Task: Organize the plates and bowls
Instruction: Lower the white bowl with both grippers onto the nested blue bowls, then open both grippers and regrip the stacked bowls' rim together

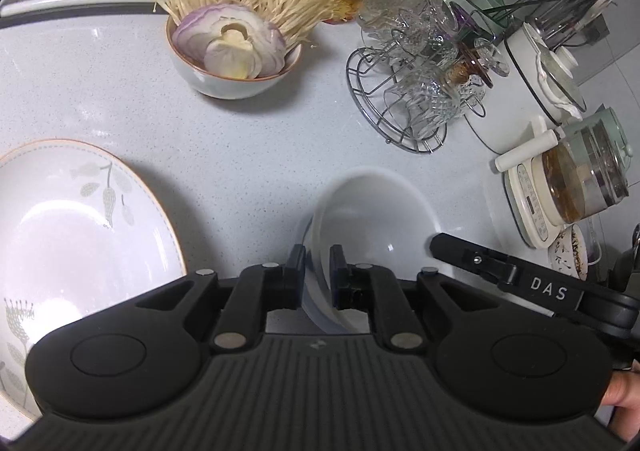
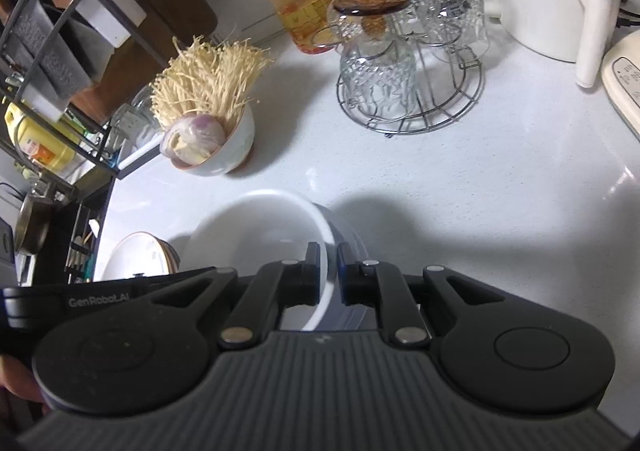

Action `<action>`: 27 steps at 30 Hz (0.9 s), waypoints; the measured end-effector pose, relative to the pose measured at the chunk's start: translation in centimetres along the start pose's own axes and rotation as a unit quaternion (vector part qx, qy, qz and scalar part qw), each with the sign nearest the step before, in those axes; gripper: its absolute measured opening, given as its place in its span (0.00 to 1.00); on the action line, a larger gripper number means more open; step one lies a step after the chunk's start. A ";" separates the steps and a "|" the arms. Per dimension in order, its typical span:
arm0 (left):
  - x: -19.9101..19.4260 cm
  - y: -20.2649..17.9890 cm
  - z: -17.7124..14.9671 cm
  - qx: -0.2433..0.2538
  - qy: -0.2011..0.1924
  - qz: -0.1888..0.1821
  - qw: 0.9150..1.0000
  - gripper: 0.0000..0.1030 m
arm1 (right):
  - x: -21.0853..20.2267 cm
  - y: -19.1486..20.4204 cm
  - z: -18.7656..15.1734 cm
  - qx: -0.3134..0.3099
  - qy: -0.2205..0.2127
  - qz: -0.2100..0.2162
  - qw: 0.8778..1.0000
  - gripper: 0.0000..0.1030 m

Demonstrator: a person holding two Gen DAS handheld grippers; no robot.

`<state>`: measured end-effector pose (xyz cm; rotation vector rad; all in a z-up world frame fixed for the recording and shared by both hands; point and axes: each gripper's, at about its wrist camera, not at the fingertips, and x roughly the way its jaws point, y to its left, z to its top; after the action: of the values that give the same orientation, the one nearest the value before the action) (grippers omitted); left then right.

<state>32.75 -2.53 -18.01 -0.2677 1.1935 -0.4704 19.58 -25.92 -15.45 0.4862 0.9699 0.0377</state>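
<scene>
Both tongs are straddling one white bowl on the surface: left tongs slackening around its left rim, right tongs clenching its right rim.

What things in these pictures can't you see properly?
- Flowered plate: left wrist view, cut off by the picture edge and covered by the left gripper body.
- White bowl: right wrist view, its near side is hidden behind the right gripper; whether it rests on the counter cannot be told.
- Buttons on the cream kettle base: too small to read.
- Dark rack shelves: blurred, contents unclear.
</scene>
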 end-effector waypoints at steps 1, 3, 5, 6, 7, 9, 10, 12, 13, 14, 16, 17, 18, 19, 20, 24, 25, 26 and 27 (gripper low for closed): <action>-0.1 0.2 0.0 -0.006 0.001 -0.001 1.000 0.26 | -0.1 -0.2 0.0 0.004 0.000 -0.001 1.000 0.16; -0.2 0.3 -0.1 -0.013 -0.004 0.001 1.000 0.44 | -0.3 -0.8 0.1 0.013 -0.003 0.000 1.000 0.28; -0.2 0.5 -0.1 -0.016 -0.004 0.004 1.000 0.47 | -0.4 -1.3 0.2 0.024 -0.006 0.003 1.000 0.39; 0.0 0.5 -0.2 -0.017 -0.001 0.006 1.000 0.48 | -0.3 -1.6 0.3 0.029 -0.005 0.002 1.000 0.39; 0.2 0.5 -0.1 -0.019 0.002 0.008 1.000 0.48 | -0.1 -1.8 0.4 0.032 -0.003 0.000 0.999 0.39; 0.6 0.5 -0.1 -0.019 0.009 0.014 1.000 0.48 | 0.5 -2.2 0.6 0.034 0.002 0.003 0.999 0.39; 0.8 0.4 -0.1 -0.017 0.010 0.016 1.000 0.48 | 0.9 -2.4 0.7 0.037 0.008 0.008 0.999 0.39; 1.0 0.1 0.0 -0.013 0.012 0.018 1.000 0.48 | 1.9 -2.8 0.8 0.053 0.026 0.021 0.998 0.39; 1.1 0.0 0.1 -0.012 0.012 0.018 1.000 0.48 | 2.4 -3.0 0.7 0.059 0.034 0.030 0.997 0.38; 1.2 -0.1 0.2 -0.013 0.014 0.019 1.000 0.49 | 2.8 -3.1 0.7 0.063 0.041 0.039 0.996 0.38; 1.4 -0.2 0.2 -0.015 0.016 0.025 0.999 0.49 | 3.6 -3.3 0.4 0.073 0.054 0.048 0.995 0.38; 1.4 -0.2 0.2 -0.016 0.017 0.027 0.999 0.49 | 4.0 -3.5 0.3 0.080 0.059 0.043 0.994 0.37; 1.5 -0.2 0.2 -0.019 0.018 0.027 0.999 0.49 | 4.3 -3.6 0.2 0.085 0.062 0.038 0.994 0.37; 1.6 -0.1 0.1 -0.026 0.020 0.025 0.999 0.50 | 4.5 -3.8 0.1 0.092 0.065 0.034 0.993 0.37; 1.8 0.0 0.1 -0.037 0.022 0.020 0.999 0.51 | 4.6 -4.1 0.0 0.101 0.066 0.032 0.992 0.33; 2.4 0.2 -0.3 -0.061 0.029 0.016 0.998 0.53 | 4.9 -4.8 -0.5 0.134 0.072 0.049 0.987 0.26; 2.5 0.1 -0.4 -0.066 0.030 0.015 0.997 0.53 | 4.8 -4.9 -0.6 0.133 0.071 0.049 0.987 0.24; 2.6 0.1 -0.5 -0.070 0.031 0.015 0.997 0.53 | 4.7 -4.9 -0.6 0.131 0.071 0.051 0.987 0.23; 2.7 0.0 -0.6 -0.073 0.031 0.016 0.997 0.53 | 4.7 -4.9 -0.5 0.130 0.072 0.051 0.988 0.23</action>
<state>32.96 -3.82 -20.47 -0.3602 1.2937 -0.3668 20.92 -28.97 -21.38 0.7824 1.0976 0.0377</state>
